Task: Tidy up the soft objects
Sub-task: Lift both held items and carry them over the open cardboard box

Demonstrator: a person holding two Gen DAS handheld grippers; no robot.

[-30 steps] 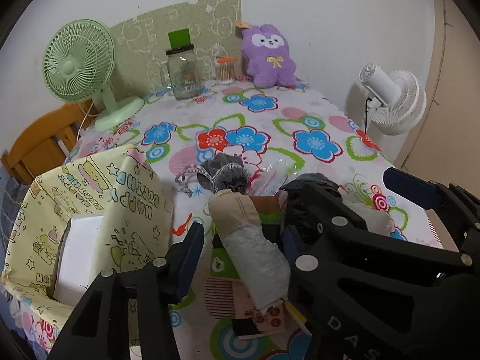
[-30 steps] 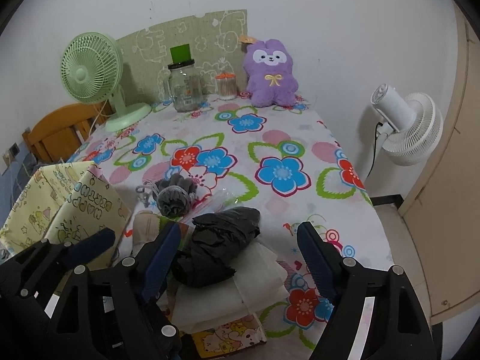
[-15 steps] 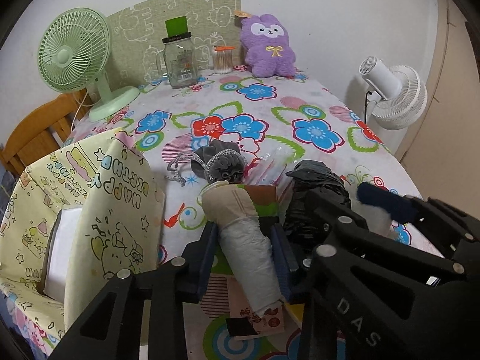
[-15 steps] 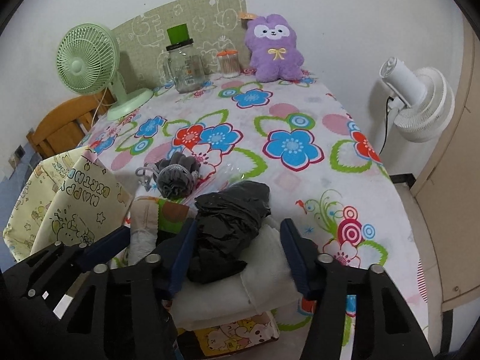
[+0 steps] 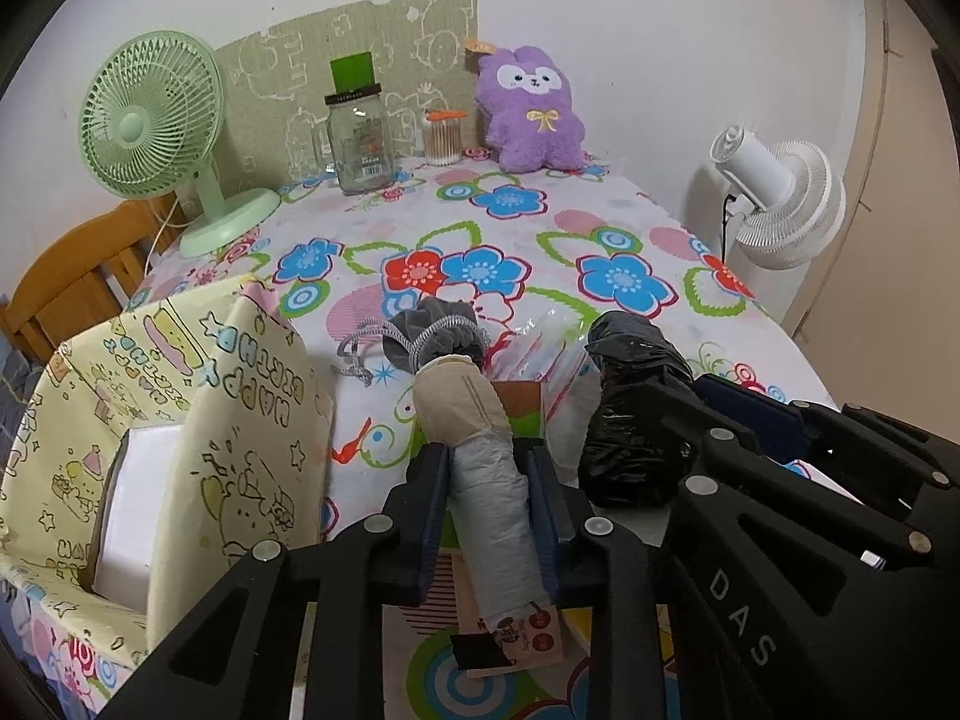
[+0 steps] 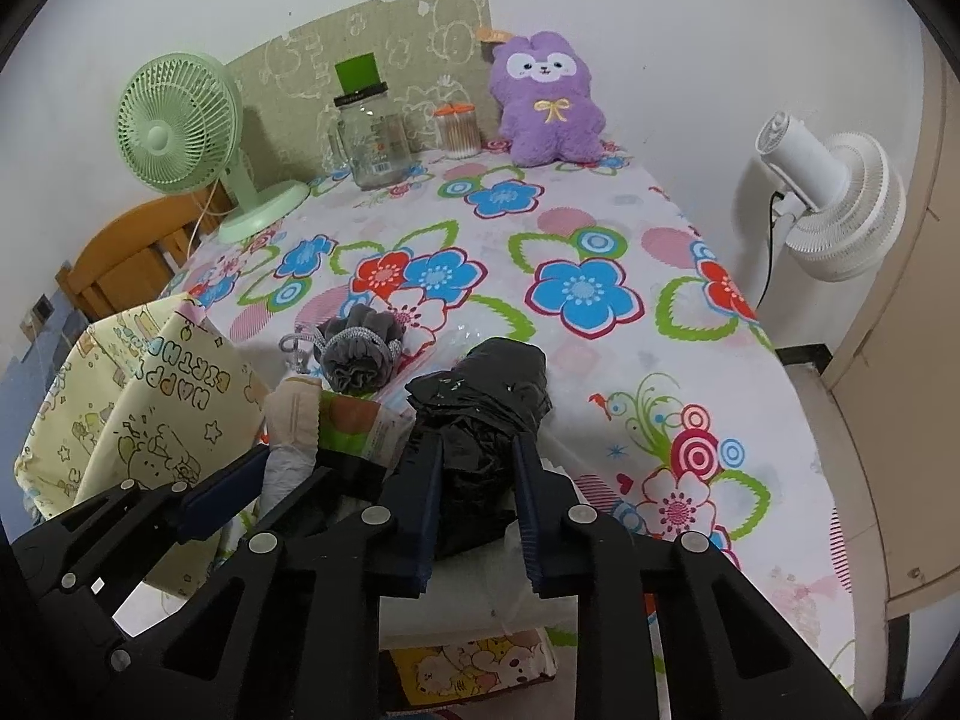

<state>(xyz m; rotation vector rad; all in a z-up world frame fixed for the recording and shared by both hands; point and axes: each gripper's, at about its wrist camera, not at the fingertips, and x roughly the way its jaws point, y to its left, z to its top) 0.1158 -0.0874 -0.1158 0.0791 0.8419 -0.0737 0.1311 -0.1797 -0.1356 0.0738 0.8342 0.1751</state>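
Note:
My left gripper (image 5: 487,468) is shut on a rolled grey-white and beige bag (image 5: 480,456) at the table's near edge. My right gripper (image 6: 477,456) is shut on a crumpled black plastic bag (image 6: 480,414), which also shows in the left wrist view (image 5: 636,414). The black bag lies on a folded white cloth (image 6: 480,594). A grey drawstring pouch (image 5: 438,336) lies just beyond the roll. A yellow "Happy Birthday" box (image 5: 162,438) stands open at the left with a white item (image 5: 129,516) inside.
At the back stand a green fan (image 5: 156,132), a glass jar (image 5: 360,138), a cotton-swab jar (image 5: 444,138) and a purple plush (image 5: 534,108). A white fan (image 5: 774,204) stands off the table's right side. A wooden chair (image 5: 66,288) is at the left.
Both grippers closed from wide open: the left onto the rolled bag, the right onto the black bag. Both views moved slightly closer and lower.

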